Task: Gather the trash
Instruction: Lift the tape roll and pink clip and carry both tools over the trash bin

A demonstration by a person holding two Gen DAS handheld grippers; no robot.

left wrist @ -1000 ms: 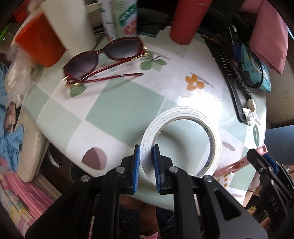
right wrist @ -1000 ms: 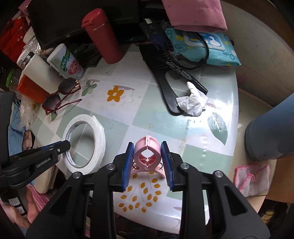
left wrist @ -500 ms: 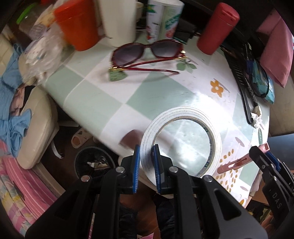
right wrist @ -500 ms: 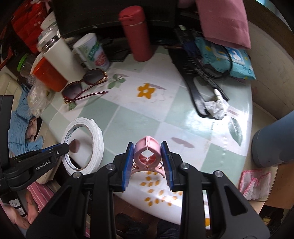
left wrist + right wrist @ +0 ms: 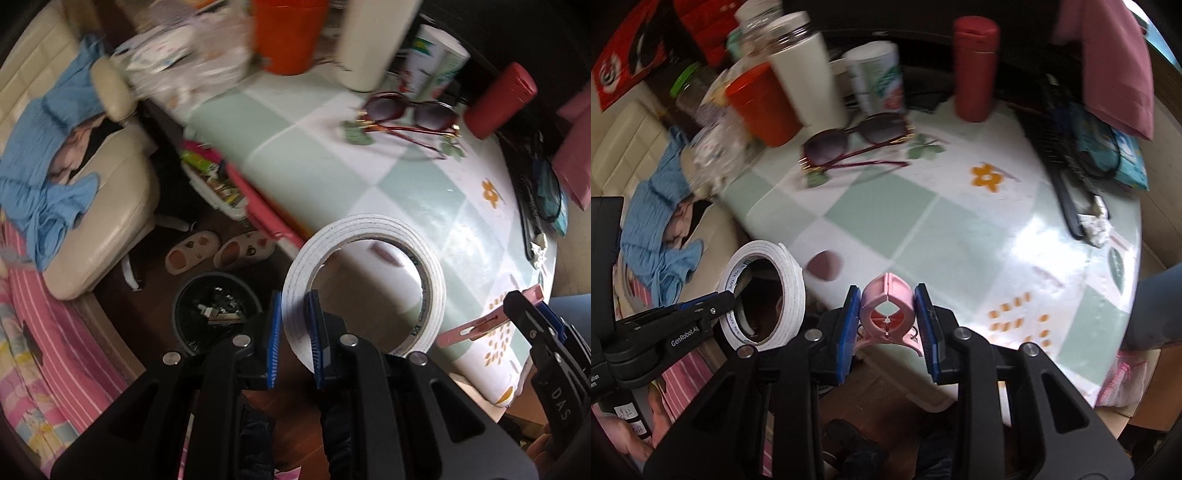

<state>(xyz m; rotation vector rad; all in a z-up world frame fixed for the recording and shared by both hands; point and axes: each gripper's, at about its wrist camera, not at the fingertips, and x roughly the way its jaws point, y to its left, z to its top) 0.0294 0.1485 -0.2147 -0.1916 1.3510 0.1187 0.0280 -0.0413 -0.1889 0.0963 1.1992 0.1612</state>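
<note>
My left gripper (image 5: 294,338) is shut on the rim of a white roll of foam tape (image 5: 434,280) and holds it in the air past the table's near edge; the roll also shows in the right wrist view (image 5: 792,280). A dark round trash bin (image 5: 214,314) with scraps stands on the floor below and left of the roll. My right gripper (image 5: 888,321) is shut on a pink plastic clip (image 5: 886,299), held above the table's near edge; the clip shows in the left wrist view (image 5: 480,325). A crumpled white tissue (image 5: 1095,225) lies at the table's right.
The round table (image 5: 923,221) with a green checked cover carries sunglasses (image 5: 857,147), a red bottle (image 5: 975,70), an orange cup (image 5: 764,103), a white tumbler (image 5: 809,74) and a black cable (image 5: 1067,192). A cream sofa (image 5: 110,192) with blue cloth and slippers (image 5: 218,251) are left.
Both grippers have pulled back and swung left off the table, carrying the tape roll and the clip. The bin and floor have come into the left wrist view.
</note>
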